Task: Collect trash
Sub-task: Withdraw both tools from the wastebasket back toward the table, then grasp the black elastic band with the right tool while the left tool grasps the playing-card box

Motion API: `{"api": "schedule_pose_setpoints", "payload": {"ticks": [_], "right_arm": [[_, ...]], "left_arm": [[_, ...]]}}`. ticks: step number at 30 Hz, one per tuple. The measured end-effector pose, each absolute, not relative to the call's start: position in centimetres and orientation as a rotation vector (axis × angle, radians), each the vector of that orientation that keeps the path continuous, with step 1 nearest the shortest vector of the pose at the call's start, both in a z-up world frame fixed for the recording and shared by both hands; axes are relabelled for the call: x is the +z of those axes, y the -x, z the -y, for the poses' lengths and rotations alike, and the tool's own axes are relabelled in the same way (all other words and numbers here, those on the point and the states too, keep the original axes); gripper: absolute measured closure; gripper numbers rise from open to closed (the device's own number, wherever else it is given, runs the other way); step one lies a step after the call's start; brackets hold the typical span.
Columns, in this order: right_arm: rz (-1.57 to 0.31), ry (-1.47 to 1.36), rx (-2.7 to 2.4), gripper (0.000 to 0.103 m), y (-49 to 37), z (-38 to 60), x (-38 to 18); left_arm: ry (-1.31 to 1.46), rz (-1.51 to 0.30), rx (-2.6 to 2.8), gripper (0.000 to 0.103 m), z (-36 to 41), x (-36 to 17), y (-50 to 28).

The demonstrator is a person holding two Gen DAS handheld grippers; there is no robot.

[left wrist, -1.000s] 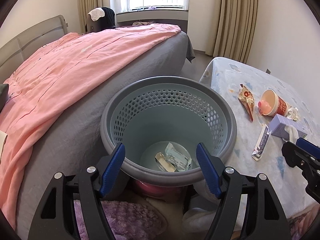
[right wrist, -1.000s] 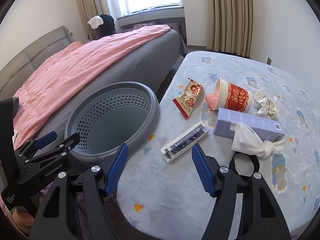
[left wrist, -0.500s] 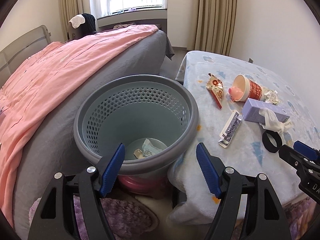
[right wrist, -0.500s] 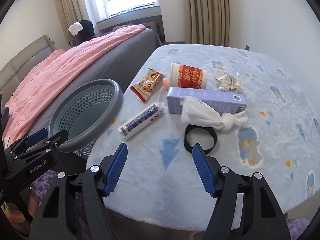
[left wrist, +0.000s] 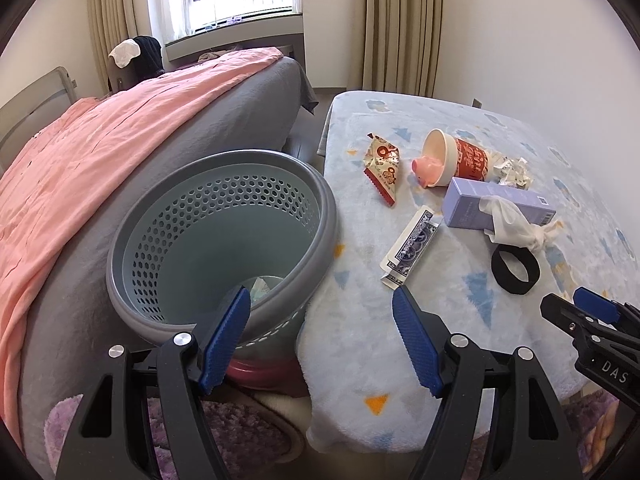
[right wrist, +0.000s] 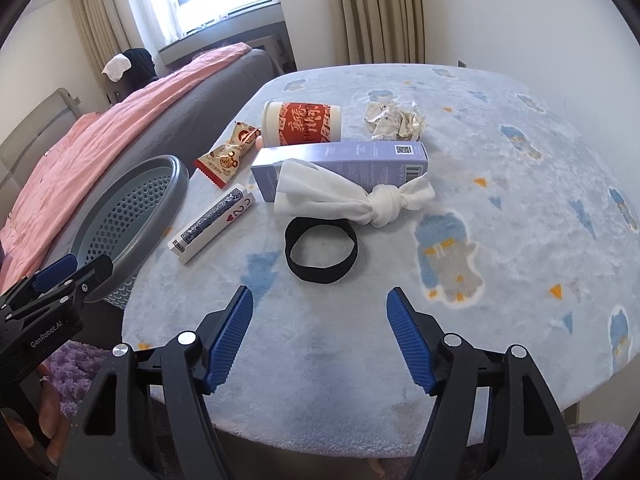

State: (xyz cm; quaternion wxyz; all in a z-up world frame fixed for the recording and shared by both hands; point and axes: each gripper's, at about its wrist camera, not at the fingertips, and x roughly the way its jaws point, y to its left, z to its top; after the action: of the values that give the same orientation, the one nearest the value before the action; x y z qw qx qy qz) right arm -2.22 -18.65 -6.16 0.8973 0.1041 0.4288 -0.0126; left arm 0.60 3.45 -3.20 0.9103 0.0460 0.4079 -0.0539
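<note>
A grey perforated waste basket [left wrist: 224,236] stands between the bed and the table, with a wrapper at its bottom. On the light blue table cover [right wrist: 500,240] lie a black elastic band [right wrist: 320,254], a knotted white cloth [right wrist: 352,194], a purple box [right wrist: 340,160], a playing-card box [right wrist: 212,224], a snack wrapper [right wrist: 228,156], a tipped red cup [right wrist: 302,122] and crumpled paper [right wrist: 394,120]. My left gripper [left wrist: 322,340] hangs open between the basket and the table edge. My right gripper [right wrist: 320,336] is open and empty over the table, just short of the black band.
A bed with a pink cover [left wrist: 100,152] over a grey sheet fills the left. A purple rug [left wrist: 224,436] and a slipper lie on the floor below the basket. Curtains [left wrist: 400,28] and a window stand at the back.
Both grippers have swung to the right, away from the basket and toward the table. The right one has come down closer to the black band and the knotted cloth.
</note>
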Motion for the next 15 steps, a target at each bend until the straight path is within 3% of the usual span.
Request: {"api": "schedule_pose_setpoints", "payload": {"ticks": [15], "right_arm": [[-0.959, -0.204, -0.047, 0.035, -2.0, 18.2, -8.8]], "left_arm": [[-0.128, -0.858, -0.116, 0.033, -2.6, -4.7, -2.5]]}}
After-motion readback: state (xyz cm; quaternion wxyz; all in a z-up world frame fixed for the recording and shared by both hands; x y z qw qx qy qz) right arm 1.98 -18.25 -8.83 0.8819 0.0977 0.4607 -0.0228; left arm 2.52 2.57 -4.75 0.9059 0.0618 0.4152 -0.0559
